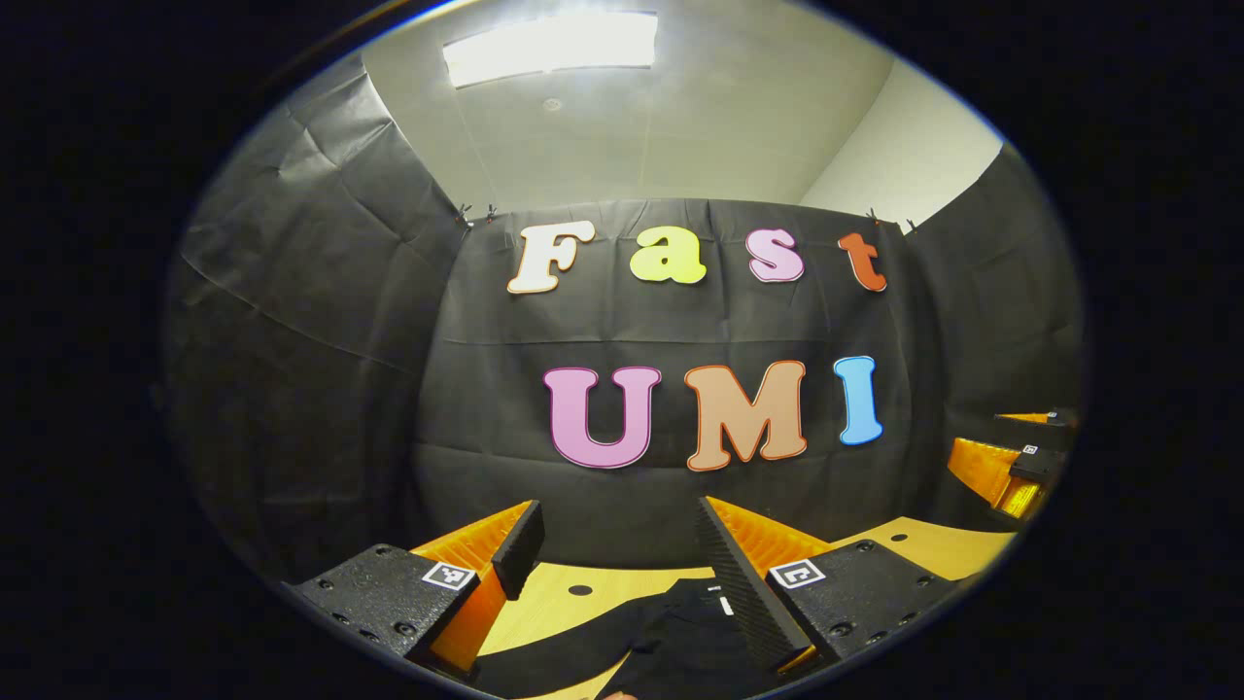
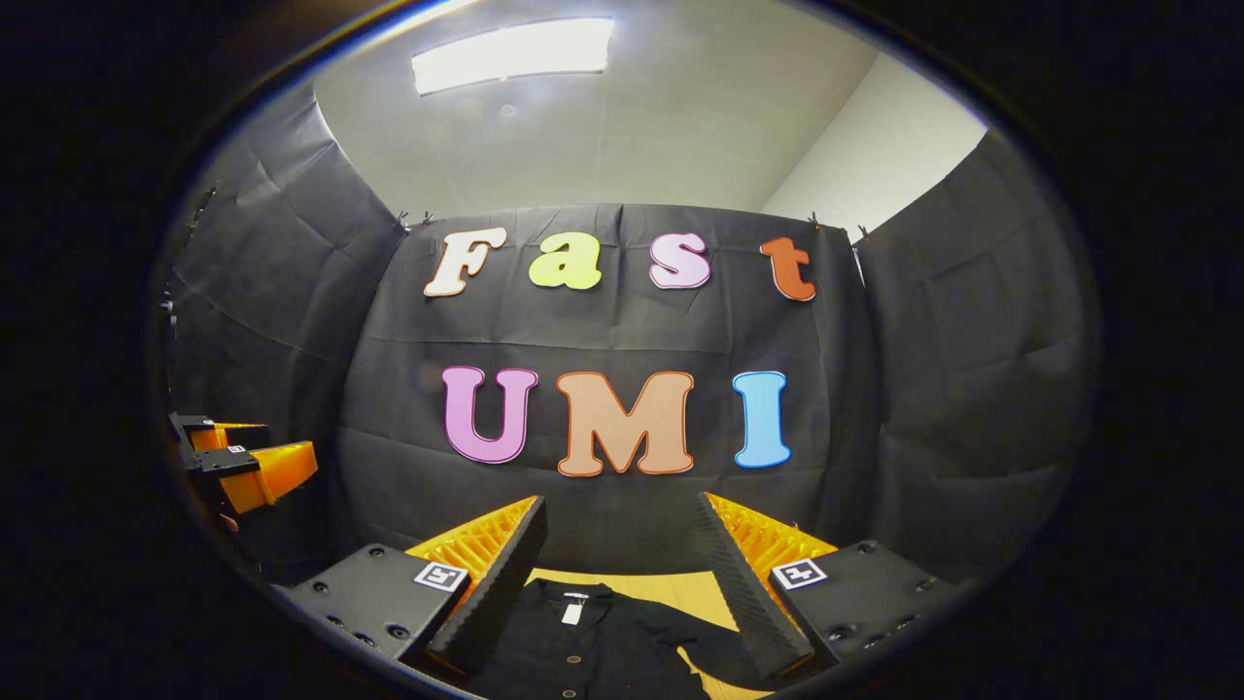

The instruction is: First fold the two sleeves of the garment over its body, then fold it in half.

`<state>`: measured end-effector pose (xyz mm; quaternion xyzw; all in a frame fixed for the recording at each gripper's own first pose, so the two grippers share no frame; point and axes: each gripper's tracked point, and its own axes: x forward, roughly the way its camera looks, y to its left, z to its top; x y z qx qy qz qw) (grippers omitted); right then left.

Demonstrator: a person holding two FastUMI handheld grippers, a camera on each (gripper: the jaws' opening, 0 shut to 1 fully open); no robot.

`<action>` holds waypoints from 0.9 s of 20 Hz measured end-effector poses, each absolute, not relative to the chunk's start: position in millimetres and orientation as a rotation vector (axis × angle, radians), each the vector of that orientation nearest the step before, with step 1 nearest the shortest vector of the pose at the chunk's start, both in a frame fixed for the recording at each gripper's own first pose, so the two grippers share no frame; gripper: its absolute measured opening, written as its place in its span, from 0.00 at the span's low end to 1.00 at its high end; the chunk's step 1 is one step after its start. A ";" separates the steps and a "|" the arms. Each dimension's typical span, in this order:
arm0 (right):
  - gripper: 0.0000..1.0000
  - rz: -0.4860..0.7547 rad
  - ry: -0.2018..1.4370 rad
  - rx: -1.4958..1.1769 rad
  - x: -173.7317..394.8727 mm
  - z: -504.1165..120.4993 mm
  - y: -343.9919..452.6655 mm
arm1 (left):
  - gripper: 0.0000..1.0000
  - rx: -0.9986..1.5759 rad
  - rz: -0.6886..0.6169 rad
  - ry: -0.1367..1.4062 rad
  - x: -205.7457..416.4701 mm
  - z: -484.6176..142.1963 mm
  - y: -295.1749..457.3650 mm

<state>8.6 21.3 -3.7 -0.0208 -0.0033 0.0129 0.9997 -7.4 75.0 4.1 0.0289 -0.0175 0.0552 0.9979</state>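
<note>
A black garment (image 1: 671,632) lies on the wooden table (image 1: 904,540), low in the left gripper view between the fingers. My left gripper (image 1: 617,520) is held above it, open and with nothing in it. In the right gripper view the garment (image 2: 603,632) shows its collar, a white tag (image 2: 571,611) and a row of buttons, with a sleeve (image 2: 714,653) reaching right. My right gripper (image 2: 620,510) hovers over it, open and holding nothing. Each view also catches the other gripper off to the side: the right gripper (image 1: 1011,467) and the left gripper (image 2: 243,462).
The black cloth wall stands close behind the table (image 2: 671,586) and wraps around both sides. A small dark hole (image 1: 580,589) marks the tabletop near the garment's far edge. A ceiling light (image 1: 549,44) shines overhead.
</note>
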 end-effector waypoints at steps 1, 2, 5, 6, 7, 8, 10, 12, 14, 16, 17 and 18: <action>0.99 0.031 -0.005 -0.049 8.9 -4.8 20.4 | 0.93 0.058 0.112 -0.032 -7.1 2.9 75.1; 0.99 0.034 -0.004 -0.052 9.4 -5.1 20.6 | 0.94 0.053 0.109 -0.029 -6.3 1.3 75.3; 0.99 0.034 -0.006 -0.051 10.2 -4.3 21.1 | 0.93 0.042 0.116 -0.028 -5.0 -1.7 75.8; 0.99 0.035 -0.007 -0.054 9.5 -4.6 21.7 | 0.94 0.047 0.119 -0.028 -4.7 -3.3 76.4; 0.99 0.031 -0.009 -0.057 10.2 -4.3 20.6 | 0.94 0.053 0.122 -0.027 -3.5 -3.8 76.2; 0.97 0.029 -0.011 -0.056 10.3 -3.8 18.7 | 0.94 0.058 0.123 -0.025 -3.3 -4.4 74.8; 0.97 0.021 -0.013 -0.044 12.5 -3.6 17.1 | 0.94 0.063 0.123 -0.029 -4.0 -2.4 74.0; 0.99 0.014 -0.010 -0.032 12.4 -4.3 16.8 | 0.93 0.067 0.118 -0.038 -1.5 -0.2 72.7; 0.99 0.012 -0.008 -0.028 11.4 -4.8 16.0 | 0.94 0.082 0.115 -0.043 -1.8 1.9 71.3; 0.97 0.015 -0.004 -0.029 12.5 -6.0 15.9 | 0.94 0.089 0.111 -0.052 -0.6 4.8 70.9; 0.99 0.016 -0.007 -0.031 11.5 -5.8 15.3 | 0.94 0.089 0.109 -0.053 -0.4 3.6 69.9; 0.97 0.021 -0.011 -0.034 12.1 -4.4 16.1 | 0.94 0.088 0.108 -0.052 0.0 4.3 69.0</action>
